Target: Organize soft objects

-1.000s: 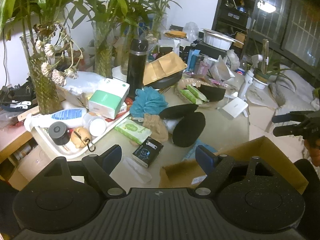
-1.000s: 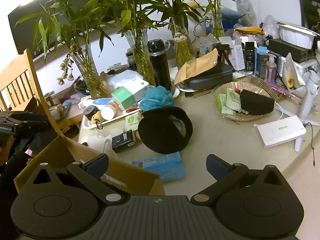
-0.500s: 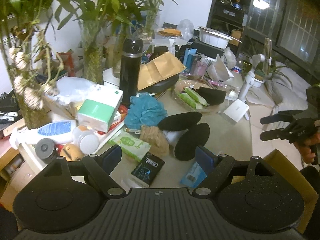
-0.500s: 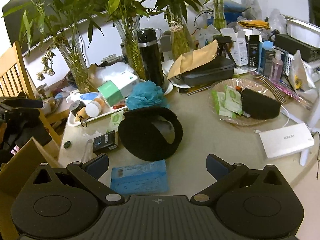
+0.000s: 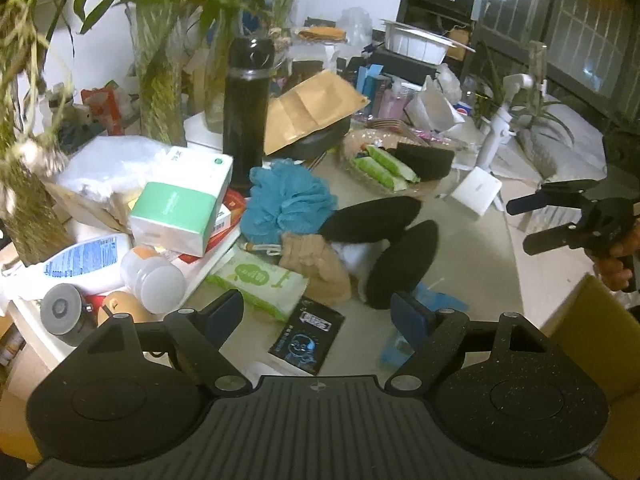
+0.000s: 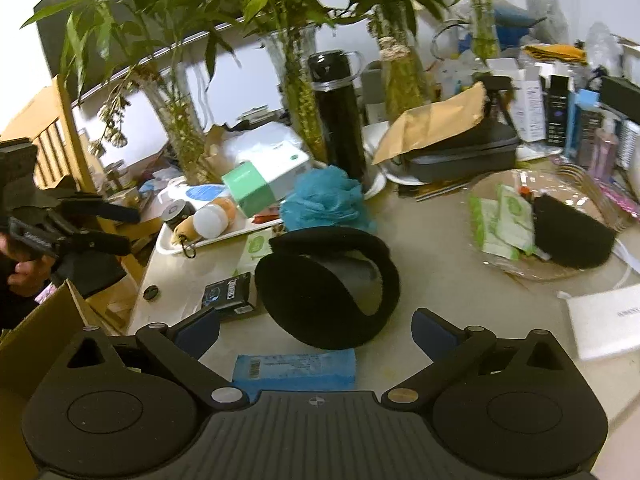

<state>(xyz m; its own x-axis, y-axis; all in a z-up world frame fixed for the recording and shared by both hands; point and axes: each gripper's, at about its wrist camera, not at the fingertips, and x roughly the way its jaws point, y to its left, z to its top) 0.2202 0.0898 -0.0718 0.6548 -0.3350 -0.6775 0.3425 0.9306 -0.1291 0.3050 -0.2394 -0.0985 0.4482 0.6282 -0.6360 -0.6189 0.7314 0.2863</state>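
The round pale table point(image 6: 460, 280) carries everything, its far edge crowded with tall glass vases of green bamboo stalks point(image 6: 298, 92). Off the near left edge stands an open brown cardboard box point(image 5: 600, 336), probably where soft things are to go.

Near the middle, toward the near edge, lies the likeliest target: a pair of black fleece earmuffs point(image 6: 328, 284), curled into a loop with a pale lining showing inside. In the right wrist view it sits straight ahead of the right gripper point(image 6: 316, 330), just beyond its fingertips, its long axis running roughly across the line of the fingers. In the left wrist view it lies ahead and to the right of the left gripper point(image 5: 318, 314). The right hand looks the nearer and better lined up. Both grippers stand wide apart and hold nothing.

A flat blue tissue packet point(image 6: 294, 368) lies on the table between the right gripper's fingers, on the near side of the earmuffs, and could be caught in a low reach. A blue mesh bath pouf point(image 6: 326, 204) sits just behind the earmuffs, with a tan knitted cloth point(image 5: 316, 260) touching them on the left. A tall black flask point(image 6: 338, 116) stands farther back, and a white and green box point(image 5: 182, 208) rests on the white tray point(image 6: 168, 240) at the left edge. A small black packet point(image 6: 230, 292) lies just left of the earmuffs.
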